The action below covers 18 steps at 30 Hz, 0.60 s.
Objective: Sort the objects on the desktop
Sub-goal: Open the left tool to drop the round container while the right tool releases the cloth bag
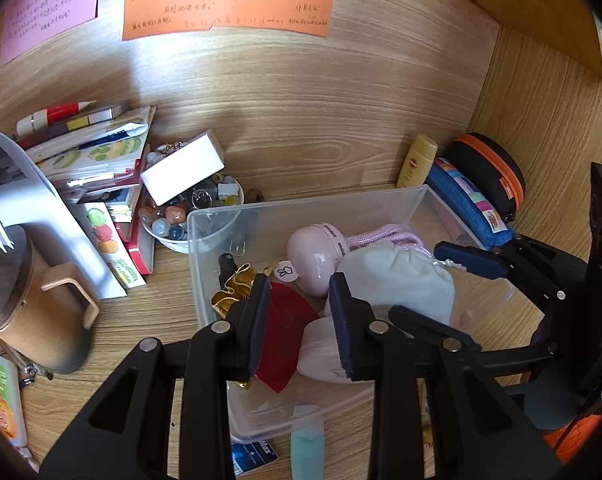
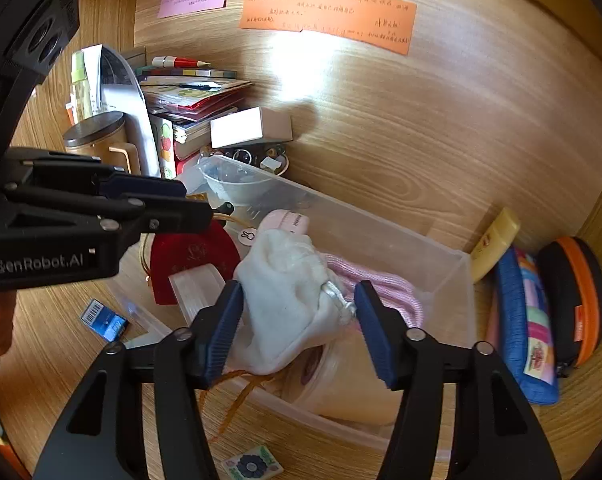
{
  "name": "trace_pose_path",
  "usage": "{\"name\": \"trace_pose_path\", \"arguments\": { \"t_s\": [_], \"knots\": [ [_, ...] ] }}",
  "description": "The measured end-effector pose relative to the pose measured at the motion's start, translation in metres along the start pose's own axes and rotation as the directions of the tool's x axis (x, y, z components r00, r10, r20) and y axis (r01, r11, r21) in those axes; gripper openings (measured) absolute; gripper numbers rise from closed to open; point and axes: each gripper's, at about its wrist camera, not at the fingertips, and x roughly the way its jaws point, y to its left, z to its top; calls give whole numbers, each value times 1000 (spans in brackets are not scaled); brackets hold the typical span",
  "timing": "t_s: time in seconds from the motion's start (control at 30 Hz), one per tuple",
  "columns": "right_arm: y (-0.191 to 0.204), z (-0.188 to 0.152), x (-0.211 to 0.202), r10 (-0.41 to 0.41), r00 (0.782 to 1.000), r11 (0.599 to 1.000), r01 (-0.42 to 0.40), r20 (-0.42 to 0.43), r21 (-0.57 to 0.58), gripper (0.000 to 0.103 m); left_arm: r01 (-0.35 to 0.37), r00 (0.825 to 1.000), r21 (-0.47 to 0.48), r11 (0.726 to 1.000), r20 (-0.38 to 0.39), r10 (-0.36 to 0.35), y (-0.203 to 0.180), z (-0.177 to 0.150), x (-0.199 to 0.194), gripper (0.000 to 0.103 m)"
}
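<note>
Two hand-held grippers hover over a clear plastic storage bin (image 1: 301, 200) on the wooden desk. At the left, the left gripper (image 1: 301, 320) has its jaws set narrow over a dark red velvet pouch (image 1: 289, 312); whether they pinch it cannot be told. Further right, the right gripper (image 2: 299, 300) stands part open around a white cloth drawstring pouch (image 2: 285, 280) (it lies inside the bin), not clamping it. Beyond the bin's right end lean a blue fabric pencil case (image 2: 513, 320) and a black oval case with an orange zip (image 2: 573, 300).
</note>
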Motion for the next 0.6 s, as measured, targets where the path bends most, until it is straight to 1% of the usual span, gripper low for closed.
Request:
{"name": "trace_pose_path", "arguments": {
  "t_s": [0.07, 0.17, 0.23, 0.27, 0.37, 0.43, 0.47, 0.5, 0.6],
  "knots": [
    [1, 0, -5, -4, 1000, 1000, 4, 9, -3, 58, -7, 1000, 0, 1000, 8, 7, 0, 0, -3, 39],
    [1, -1, -10, -21, 1000, 1000, 21, 18, -8, 64, -12, 1000, 5, 1000, 17, 11, -1, -1, -7, 41],
    [2, -2, -14, -25, 999, 1000, 26, 22, -8, 65, -15, 1000, 9, 1000, 20, 15, -2, -2, -10, 43],
    [2, -2, -16, -26, 999, 1000, 26, 23, -8, 66, -18, 1000, 10, 1000, 23, 18, -2, -3, -12, 48],
    [3, -5, -21, -39, 999, 999, 39, 25, -7, 68, -28, 999, 12, 1000, 38, 28, -3, -5, -17, 56],
    [3, -6, -25, -39, 999, 999, 40, 27, -3, 72, -29, 999, 15, 999, 37, 29, -3, -7, -20, 59],
    [3, -8, -27, -42, 999, 999, 42, 31, 0, 76, -31, 999, 15, 999, 36, 30, -4, -8, -21, 63],
    [4, -8, -30, -47, 998, 999, 47, 37, 1, 78, -33, 999, 16, 999, 37, 33, -4, -9, -23, 64],
    [4, -11, -37, -58, 997, 998, 58, 48, 5, 79, -35, 999, 16, 999, 38, 35, -5, -12, -27, 64]
  ]
}}
